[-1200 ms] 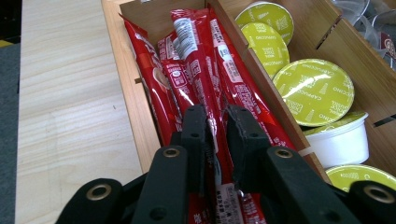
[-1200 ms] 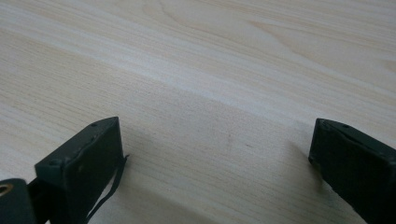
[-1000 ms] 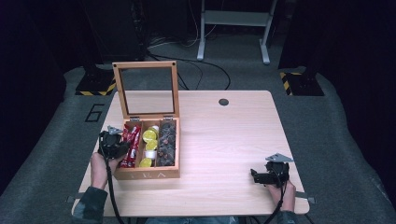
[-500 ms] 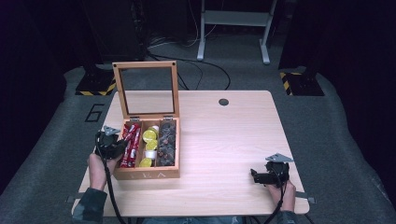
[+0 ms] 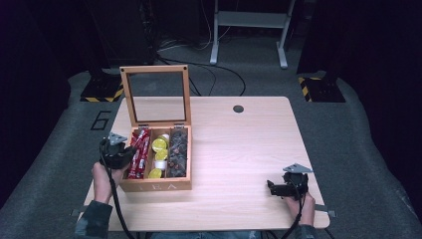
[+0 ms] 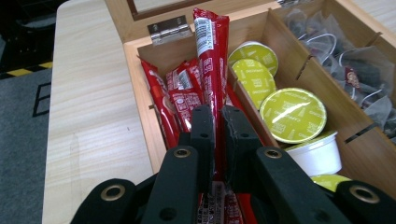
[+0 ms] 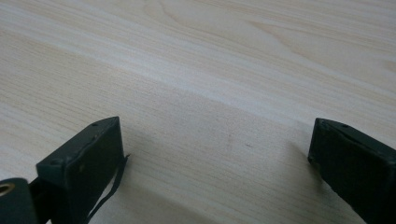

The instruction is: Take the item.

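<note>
An open wooden tea box stands on the left half of the table, its glass lid upright. My left gripper is at the box's left compartment, shut on a long red stick packet. The packet's far end reaches toward the hinge side, above the other red packets. Yellow-green capsules fill the middle compartment and dark tea bags the right one. My right gripper rests near the table's front right corner. In the right gripper view it stands wide open over bare wood.
A small round grommet sits at the table's far edge. Light wood stretches between the box and the right gripper. A white metal stand and cables lie on the floor beyond the table.
My left gripper has shifted very slightly to the left at the box's edge, still holding the red packet. The right gripper has not moved.
</note>
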A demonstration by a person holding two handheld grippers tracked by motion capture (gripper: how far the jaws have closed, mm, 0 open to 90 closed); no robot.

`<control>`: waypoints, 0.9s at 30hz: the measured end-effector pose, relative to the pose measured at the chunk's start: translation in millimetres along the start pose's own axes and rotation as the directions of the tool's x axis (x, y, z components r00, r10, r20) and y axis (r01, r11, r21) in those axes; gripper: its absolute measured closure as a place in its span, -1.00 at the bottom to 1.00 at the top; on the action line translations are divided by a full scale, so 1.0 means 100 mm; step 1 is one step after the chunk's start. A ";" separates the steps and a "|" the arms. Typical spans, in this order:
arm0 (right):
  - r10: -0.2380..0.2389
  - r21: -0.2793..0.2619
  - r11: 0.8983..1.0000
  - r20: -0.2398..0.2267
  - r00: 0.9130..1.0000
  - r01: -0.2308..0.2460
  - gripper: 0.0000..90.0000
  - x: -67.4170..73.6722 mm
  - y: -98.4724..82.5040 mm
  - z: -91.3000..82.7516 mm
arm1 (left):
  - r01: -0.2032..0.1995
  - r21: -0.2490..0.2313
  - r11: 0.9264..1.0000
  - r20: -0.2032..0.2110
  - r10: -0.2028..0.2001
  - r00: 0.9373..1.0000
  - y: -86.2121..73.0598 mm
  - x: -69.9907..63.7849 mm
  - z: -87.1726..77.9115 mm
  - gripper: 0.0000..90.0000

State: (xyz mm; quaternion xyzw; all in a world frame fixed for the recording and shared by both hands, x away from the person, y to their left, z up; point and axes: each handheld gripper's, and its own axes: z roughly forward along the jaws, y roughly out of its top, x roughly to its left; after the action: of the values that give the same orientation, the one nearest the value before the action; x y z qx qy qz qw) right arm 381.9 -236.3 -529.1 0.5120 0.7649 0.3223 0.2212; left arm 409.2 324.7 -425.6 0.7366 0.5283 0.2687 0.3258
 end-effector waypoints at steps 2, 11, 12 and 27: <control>0.002 0.001 1.000 0.000 1.000 -0.002 -0.94 0.00 0.00 0.00 | 0.004 -0.005 1.000 0.006 -0.004 1.000 0.01 -0.01 -0.01 0.85; 0.018 -0.005 1.000 0.006 1.000 -0.018 -0.94 0.01 0.00 0.00 | -0.018 -0.022 1.000 0.045 0.019 0.999 0.06 -0.06 -0.05 0.85; 0.018 -0.004 1.000 0.006 1.000 -0.018 -0.94 0.01 0.00 0.00 | -0.017 -0.034 0.999 0.043 0.018 0.999 0.07 -0.08 -0.05 0.85; 0.020 -0.004 1.000 0.004 1.000 -0.020 -0.94 0.01 0.00 0.00 | -0.041 -0.050 0.998 0.074 0.045 0.996 0.16 -0.15 -0.09 0.85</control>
State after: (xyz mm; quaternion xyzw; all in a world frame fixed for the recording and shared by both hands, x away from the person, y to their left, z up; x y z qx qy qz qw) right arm 381.9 -235.2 -529.3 0.5199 0.7585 0.3250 0.2207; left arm 408.2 308.5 -408.2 0.7493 0.4931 0.2607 0.3571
